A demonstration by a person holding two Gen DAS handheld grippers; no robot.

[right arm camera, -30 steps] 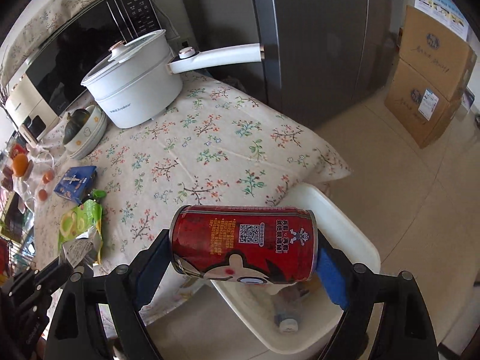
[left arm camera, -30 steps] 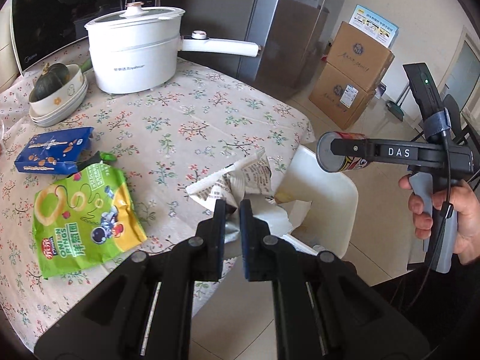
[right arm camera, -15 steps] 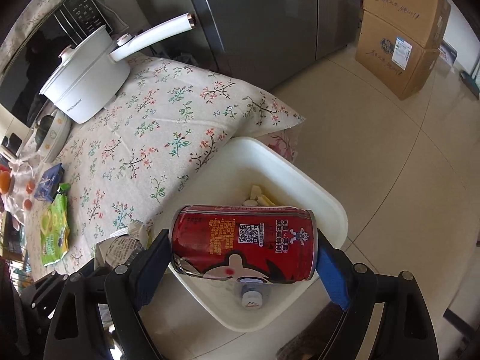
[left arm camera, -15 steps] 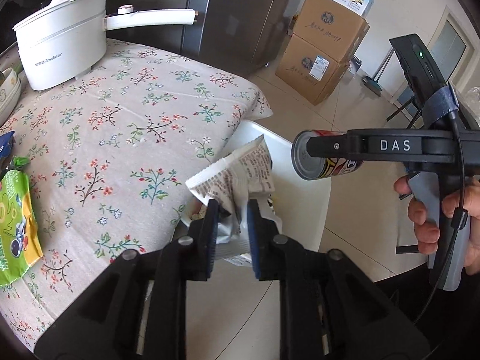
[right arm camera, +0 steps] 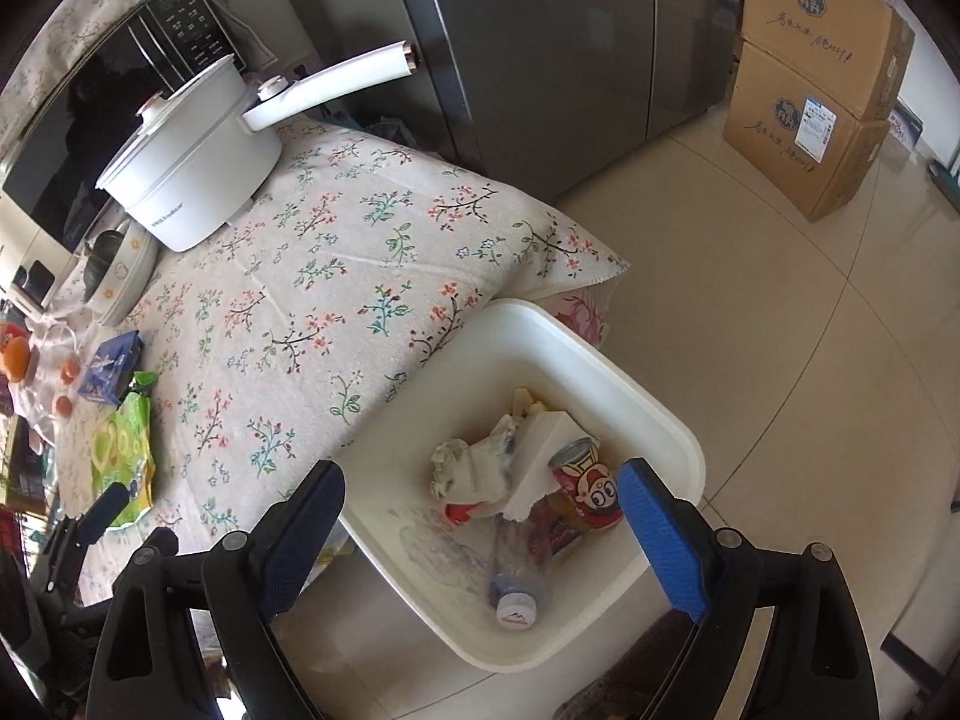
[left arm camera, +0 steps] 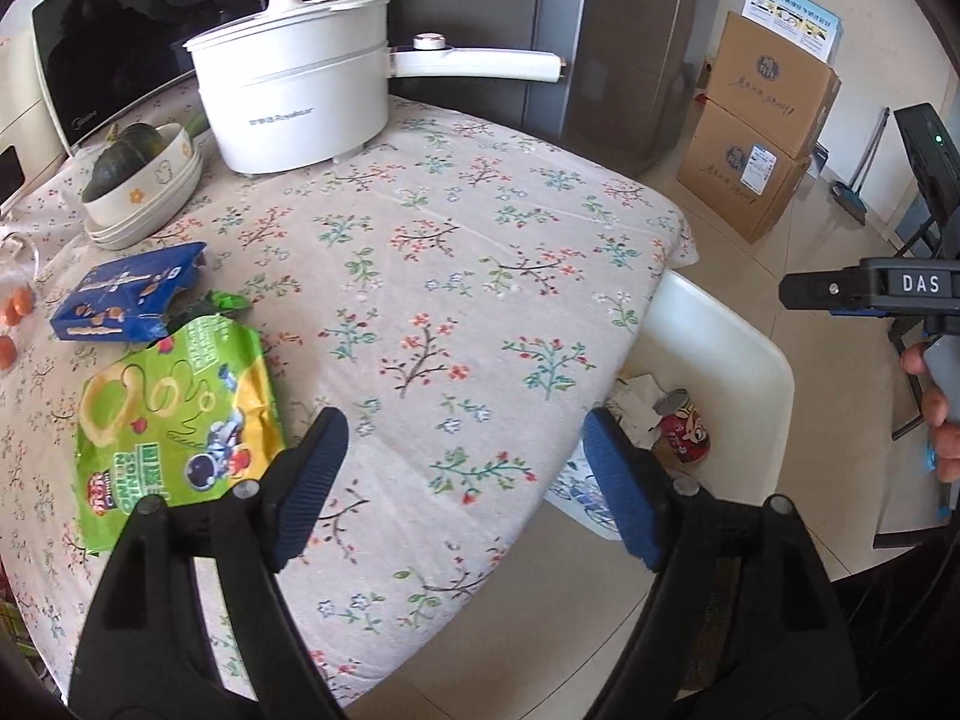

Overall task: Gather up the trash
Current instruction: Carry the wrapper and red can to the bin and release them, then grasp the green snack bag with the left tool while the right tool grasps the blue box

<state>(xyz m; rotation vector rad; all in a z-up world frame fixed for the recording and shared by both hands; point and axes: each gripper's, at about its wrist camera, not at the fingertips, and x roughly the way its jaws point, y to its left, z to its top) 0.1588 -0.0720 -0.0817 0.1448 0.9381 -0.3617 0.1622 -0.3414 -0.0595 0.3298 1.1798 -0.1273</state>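
A white bin (right arm camera: 654, 402) stands on the floor against the table's corner; it also shows in the left wrist view (left arm camera: 738, 360). In it lie a red can (right arm camera: 585, 495), a crumpled wrapper (right arm camera: 474, 468), a white box and a plastic bottle (right arm camera: 516, 576). The can also shows in the left wrist view (left arm camera: 684, 426). My right gripper (right arm camera: 480, 516) is open and empty above the bin. My left gripper (left arm camera: 462, 480) is open and empty over the table's near edge. A green snack bag (left arm camera: 174, 414) and a blue box (left arm camera: 129, 300) lie on the table at the left.
A white pot (left arm camera: 300, 102) with a long handle stands at the back of the floral tablecloth (left arm camera: 432, 276). A bowl with a dark squash (left arm camera: 138, 174) sits at the left. Cardboard boxes (right arm camera: 816, 90) and a grey fridge (right arm camera: 540, 48) stand beyond the table.
Both grippers have opened. The red can left my right gripper and the crumpled wrapper left my left gripper; both now lie in the bin. My left gripper swung back over the table.
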